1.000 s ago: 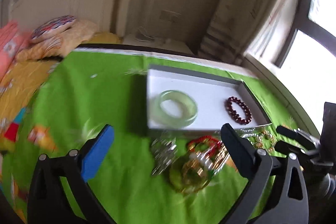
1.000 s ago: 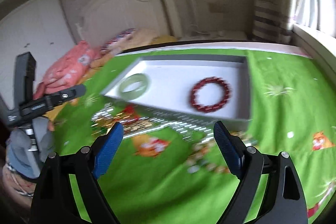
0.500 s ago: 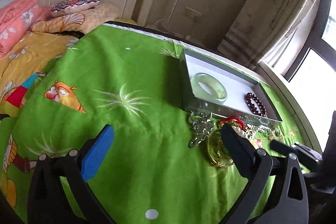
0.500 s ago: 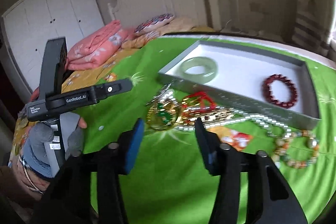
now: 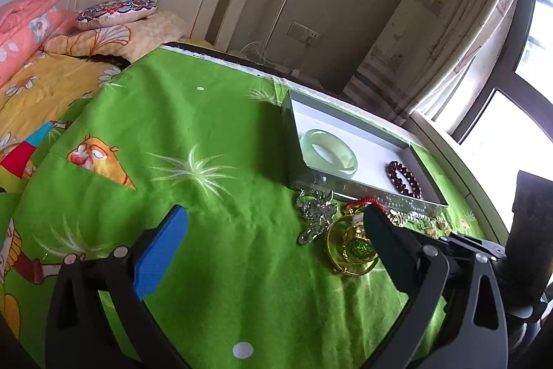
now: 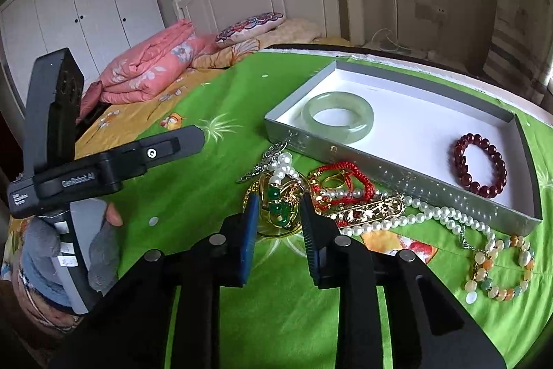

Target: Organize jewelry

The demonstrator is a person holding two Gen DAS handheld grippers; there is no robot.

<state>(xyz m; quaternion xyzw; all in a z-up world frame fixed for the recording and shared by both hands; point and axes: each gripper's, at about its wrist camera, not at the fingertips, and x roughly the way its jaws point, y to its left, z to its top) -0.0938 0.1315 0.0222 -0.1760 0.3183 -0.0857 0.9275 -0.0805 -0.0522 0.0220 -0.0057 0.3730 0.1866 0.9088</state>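
A grey tray [image 6: 397, 170] with a white floor lies on the green cloth and holds a pale jade bangle [image 6: 338, 116] and a dark red bead bracelet [image 6: 480, 165]. In front of it is a tangle: a gold pendant with green stones [image 6: 278, 206], a red cord bracelet [image 6: 345, 168], a pearl necklace [image 6: 432, 215] and a silver brooch [image 5: 316, 213]. My right gripper [image 6: 279, 222] is closing, with the pendant between its fingers; the pads do not visibly press it. My left gripper [image 5: 273, 220] stands wide open over bare cloth, left of the pendant [image 5: 356, 248].
A bracelet of mixed pale stones [image 6: 497, 268] lies alone at the right. A gloved hand [image 6: 69, 251] holds the left gripper's handle at the left. Beyond the cloth are folded pink bedding [image 6: 148, 71], a pillow, the headboard and a window.
The right gripper's jaws have narrowed a lot and it has come up to the pile, around the pendant. The left gripper has drawn back to the left of the tray.
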